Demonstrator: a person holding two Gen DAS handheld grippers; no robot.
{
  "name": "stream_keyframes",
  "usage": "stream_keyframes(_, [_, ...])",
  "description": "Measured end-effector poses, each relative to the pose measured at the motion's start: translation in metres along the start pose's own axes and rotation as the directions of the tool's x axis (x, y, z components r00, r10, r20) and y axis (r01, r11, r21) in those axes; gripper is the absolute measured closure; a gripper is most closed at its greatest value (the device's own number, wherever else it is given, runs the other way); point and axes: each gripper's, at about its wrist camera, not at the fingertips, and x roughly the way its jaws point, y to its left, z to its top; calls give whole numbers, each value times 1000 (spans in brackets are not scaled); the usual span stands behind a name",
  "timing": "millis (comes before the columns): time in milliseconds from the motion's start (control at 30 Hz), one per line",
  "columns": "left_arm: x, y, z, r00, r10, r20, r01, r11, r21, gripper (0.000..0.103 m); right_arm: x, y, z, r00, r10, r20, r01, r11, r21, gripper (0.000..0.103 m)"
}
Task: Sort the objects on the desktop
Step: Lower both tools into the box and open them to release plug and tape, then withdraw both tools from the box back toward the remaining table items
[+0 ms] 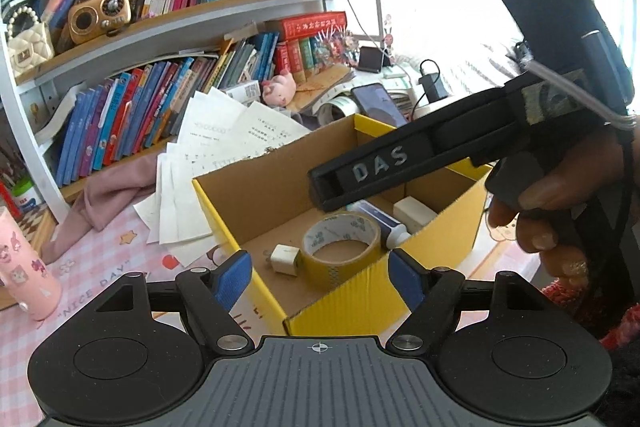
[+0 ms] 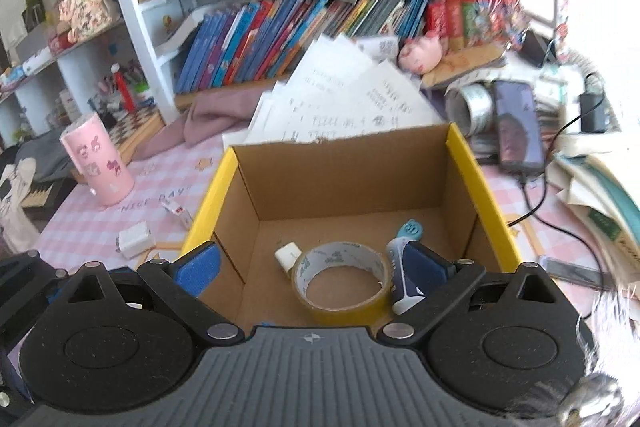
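A yellow cardboard box (image 1: 352,303) (image 2: 466,155) stands open on the pink checked desk. Inside lie a roll of yellow tape (image 1: 340,241) (image 2: 342,277), a small white charger cube (image 1: 285,259) (image 2: 288,255), a blue-and-white tube (image 1: 380,221) (image 2: 400,279) and a white block (image 1: 414,213). My left gripper (image 1: 320,277) is open and empty at the box's near corner. My right gripper (image 2: 312,269) is open and empty, held over the box; its black body (image 1: 400,163) shows in the left wrist view.
On the desk left of the box lie a white adapter (image 2: 134,239), a small red-and-white item (image 2: 178,211) and a pink cup (image 2: 98,163) (image 1: 28,275). Loose papers (image 2: 344,99), a pink cloth (image 2: 212,119), a phone (image 2: 518,125) with cable and bookshelves stand behind.
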Motion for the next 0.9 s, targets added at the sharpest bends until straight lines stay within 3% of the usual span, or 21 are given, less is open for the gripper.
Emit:
stream_keyframes(200, [-26, 12, -18, 999, 7, 31, -7, 1000, -17, 26, -26, 20, -16, 996, -71, 46, 71, 997, 1, 5])
stream_keyframes(467, [-62, 45, -47, 999, 39, 28, -35, 989, -142, 24, -62, 52, -47, 983, -169, 77, 170, 985, -1, 5])
stream_keyframes(700, [-88, 58, -74, 999, 41, -18, -43, 987, -152, 24, -76, 76, -83, 975, -220, 31, 218, 974, 60, 5])
stream_keyframes(900, [-106, 72, -101, 996, 45, -74, -58, 982, -178, 21, -70, 100, -112, 972, -223, -70, 228, 970, 85, 5])
